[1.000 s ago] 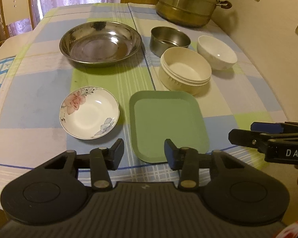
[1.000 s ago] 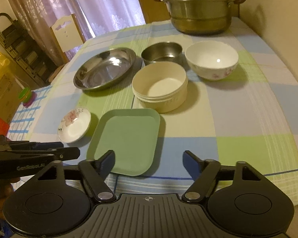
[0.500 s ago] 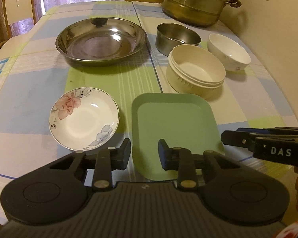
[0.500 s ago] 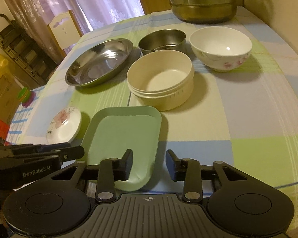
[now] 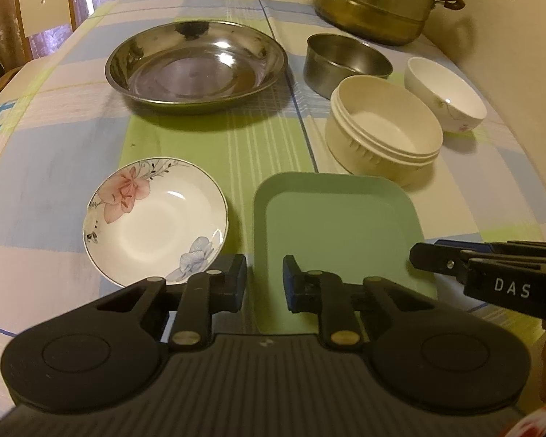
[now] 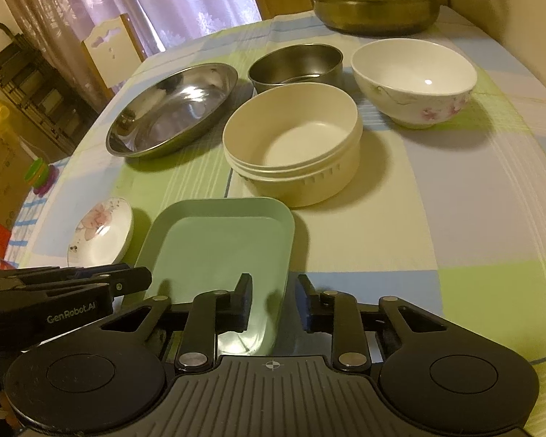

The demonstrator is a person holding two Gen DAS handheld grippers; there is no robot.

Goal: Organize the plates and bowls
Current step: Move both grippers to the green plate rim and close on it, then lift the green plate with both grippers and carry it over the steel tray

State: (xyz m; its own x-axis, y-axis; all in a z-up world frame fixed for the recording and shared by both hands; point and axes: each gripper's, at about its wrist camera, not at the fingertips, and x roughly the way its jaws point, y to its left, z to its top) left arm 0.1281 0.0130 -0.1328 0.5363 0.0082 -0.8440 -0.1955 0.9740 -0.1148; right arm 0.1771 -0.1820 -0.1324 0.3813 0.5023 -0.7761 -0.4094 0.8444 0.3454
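While both pairs of jaws are closing, narrower than a second ago, the left gripper (image 5: 264,278) straddles the near-left edge of the green tray (image 5: 331,225), beside the flowered saucer (image 5: 153,218). To its right, the right gripper (image 6: 273,300) brackets the tray's near-right rim, pads not yet pressing. Both have dropped closer since; dishes beyond lie unmoved on the checked tablecloth (image 6: 455,200).
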